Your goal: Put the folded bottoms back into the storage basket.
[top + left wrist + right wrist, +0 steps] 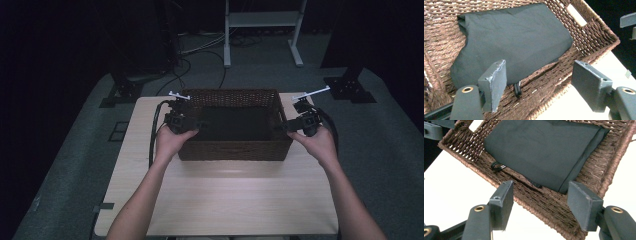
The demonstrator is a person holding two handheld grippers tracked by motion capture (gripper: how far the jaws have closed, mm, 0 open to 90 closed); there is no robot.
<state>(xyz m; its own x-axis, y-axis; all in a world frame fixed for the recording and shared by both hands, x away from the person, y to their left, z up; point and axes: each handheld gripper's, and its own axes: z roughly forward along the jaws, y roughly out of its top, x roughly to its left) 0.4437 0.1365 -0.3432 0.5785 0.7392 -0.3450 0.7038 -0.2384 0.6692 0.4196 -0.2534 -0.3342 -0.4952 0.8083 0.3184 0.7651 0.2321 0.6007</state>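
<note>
Hands (172, 141) flanking wicker basket (232, 150)

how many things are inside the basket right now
2 that I can see: a folded dark cloth covering most of the basket floor, and a small black cord loop beside its edge. Something could be hidden under the cloth.

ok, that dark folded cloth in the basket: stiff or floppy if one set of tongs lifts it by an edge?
Probably floppy: the folded dark cloth lies flat with soft creases on the wicker basket floor. Likely light, being thin fabric. Lifted by one edge, it would likely unfold and drape.
</note>
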